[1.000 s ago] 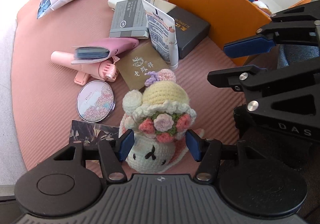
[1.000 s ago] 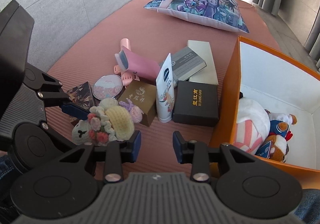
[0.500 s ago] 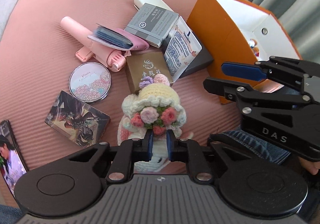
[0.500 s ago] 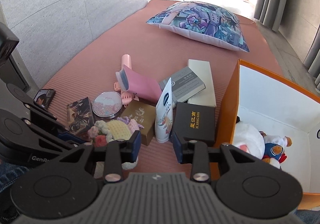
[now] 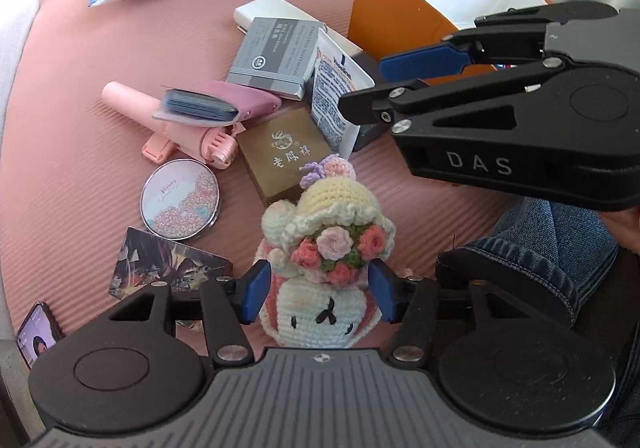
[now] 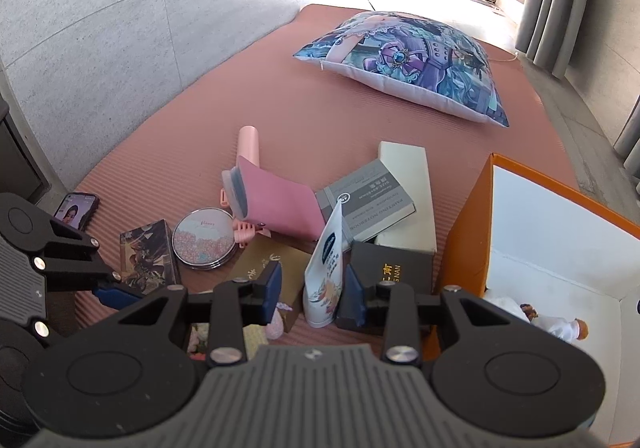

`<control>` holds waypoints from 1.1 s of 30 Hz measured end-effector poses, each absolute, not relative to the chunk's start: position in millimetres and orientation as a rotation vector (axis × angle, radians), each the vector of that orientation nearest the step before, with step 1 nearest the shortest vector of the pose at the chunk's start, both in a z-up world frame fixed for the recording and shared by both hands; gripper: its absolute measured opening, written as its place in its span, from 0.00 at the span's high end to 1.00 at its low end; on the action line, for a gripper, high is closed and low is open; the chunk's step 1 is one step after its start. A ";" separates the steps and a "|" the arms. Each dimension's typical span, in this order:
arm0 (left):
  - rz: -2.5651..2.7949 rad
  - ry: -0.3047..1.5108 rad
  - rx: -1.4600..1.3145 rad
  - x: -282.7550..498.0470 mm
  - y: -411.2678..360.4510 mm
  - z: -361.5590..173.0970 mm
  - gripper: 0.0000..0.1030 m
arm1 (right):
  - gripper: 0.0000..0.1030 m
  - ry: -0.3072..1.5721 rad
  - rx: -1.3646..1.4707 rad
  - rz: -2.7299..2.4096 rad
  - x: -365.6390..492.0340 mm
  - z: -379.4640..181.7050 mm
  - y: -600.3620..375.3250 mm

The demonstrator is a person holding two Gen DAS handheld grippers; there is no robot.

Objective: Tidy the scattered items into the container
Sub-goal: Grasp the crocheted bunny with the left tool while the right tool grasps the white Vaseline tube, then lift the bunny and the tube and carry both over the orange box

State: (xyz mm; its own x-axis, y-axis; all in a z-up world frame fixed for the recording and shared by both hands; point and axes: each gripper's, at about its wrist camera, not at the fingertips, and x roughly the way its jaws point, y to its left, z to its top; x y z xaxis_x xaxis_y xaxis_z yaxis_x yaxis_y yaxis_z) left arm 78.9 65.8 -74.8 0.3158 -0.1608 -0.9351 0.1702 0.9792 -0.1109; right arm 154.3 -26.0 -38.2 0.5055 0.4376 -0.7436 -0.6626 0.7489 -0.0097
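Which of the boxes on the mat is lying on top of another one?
The grey notebook box. It rests across the long cream box, while the black box and the brown box lie flat on the mat.

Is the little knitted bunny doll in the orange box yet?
No, out. The knitted bunny doll sits on the pink mat between the left gripper's open jaws, apart from the orange box.

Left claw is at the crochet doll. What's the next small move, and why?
Probably close the left claw on the crochet doll. Its jaws have just been opening and now stand open, with the doll's head between the pads but apparently not gripped. The orange box stands beyond the clutter, ready to receive it.
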 end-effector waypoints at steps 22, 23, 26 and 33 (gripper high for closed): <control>-0.262 1.311 -0.152 85.4 63.3 -101.9 0.39 | 0.92 0.750 -0.248 0.631 145.1 -17.7 -58.9; -0.263 1.307 -0.174 83.5 65.3 -100.8 0.41 | 0.92 0.745 -0.239 0.625 143.7 -15.6 -63.6; -0.262 1.294 -0.218 76.9 69.6 -98.0 0.46 | 0.92 0.739 -0.196 0.621 139.4 -8.1 -77.5; -0.214 1.264 -0.255 60.5 75.6 -88.3 0.60 | 0.92 0.703 -0.139 0.612 128.5 9.4 -100.0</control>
